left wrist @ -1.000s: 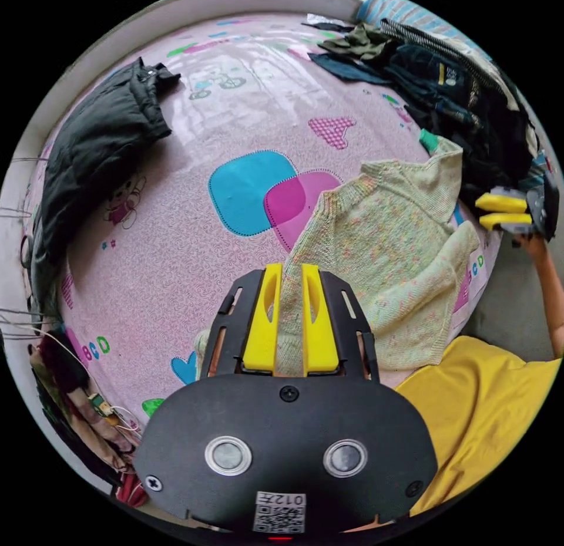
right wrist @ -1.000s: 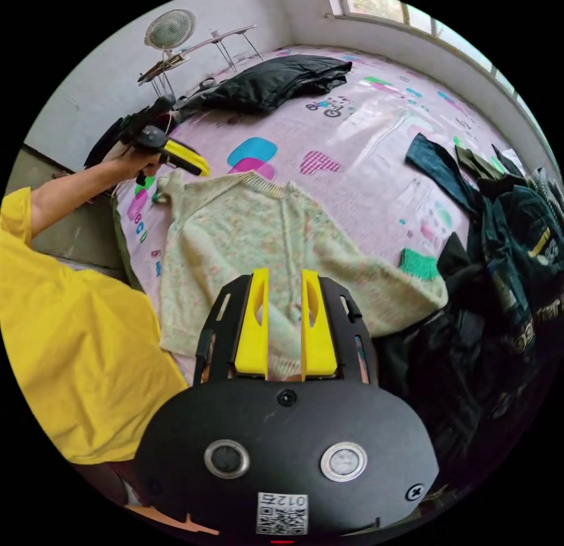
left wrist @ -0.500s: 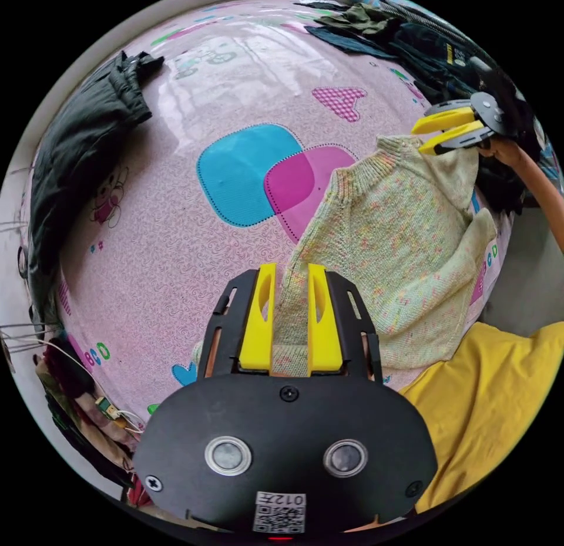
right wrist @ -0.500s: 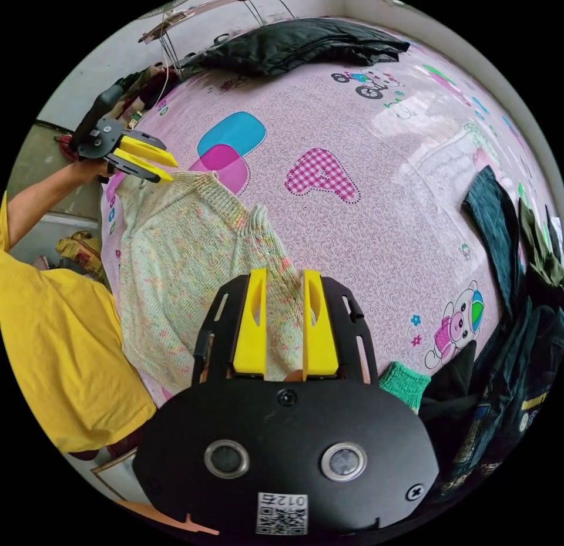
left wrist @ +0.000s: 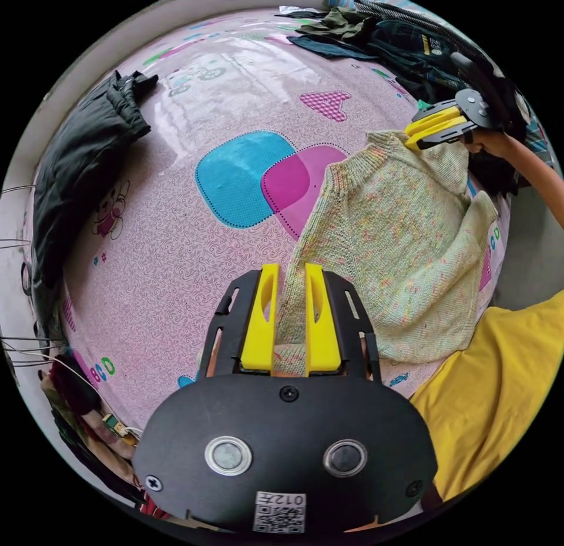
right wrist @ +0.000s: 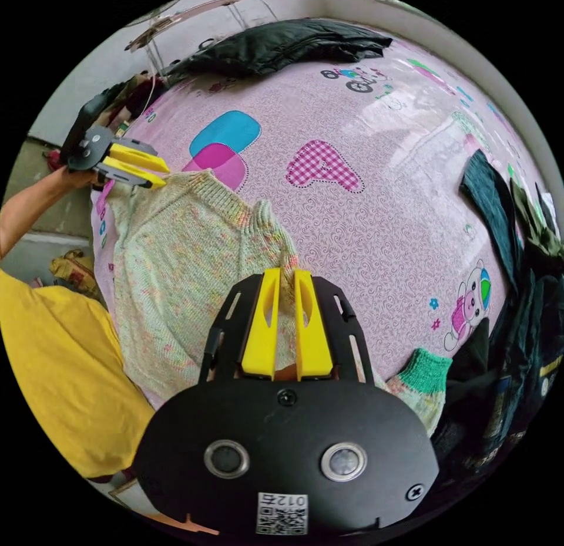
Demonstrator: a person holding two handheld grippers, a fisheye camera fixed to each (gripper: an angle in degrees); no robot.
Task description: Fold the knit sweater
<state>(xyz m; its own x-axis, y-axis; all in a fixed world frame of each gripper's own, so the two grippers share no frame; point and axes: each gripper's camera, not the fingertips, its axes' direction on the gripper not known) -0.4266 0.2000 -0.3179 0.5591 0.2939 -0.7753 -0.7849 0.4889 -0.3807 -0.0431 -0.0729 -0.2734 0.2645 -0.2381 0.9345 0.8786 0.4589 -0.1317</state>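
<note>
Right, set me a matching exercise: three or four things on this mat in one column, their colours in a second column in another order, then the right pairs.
Things:
1. knit sweater
2. sweater cuff
3. padded jacket
4. checked letter on the mat

Colours:
A. black
B. pink
C. pale green with coloured flecks
D. bright green

Pairs: 1-C, 2-D, 3-A, 4-B

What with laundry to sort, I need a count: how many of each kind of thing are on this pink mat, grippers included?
Grippers: 2, the left gripper and the right gripper
Knit sweater: 1
Black jacket: 1
Total: 4, leaving out the heap of dark clothes, too tangled to count.
</note>
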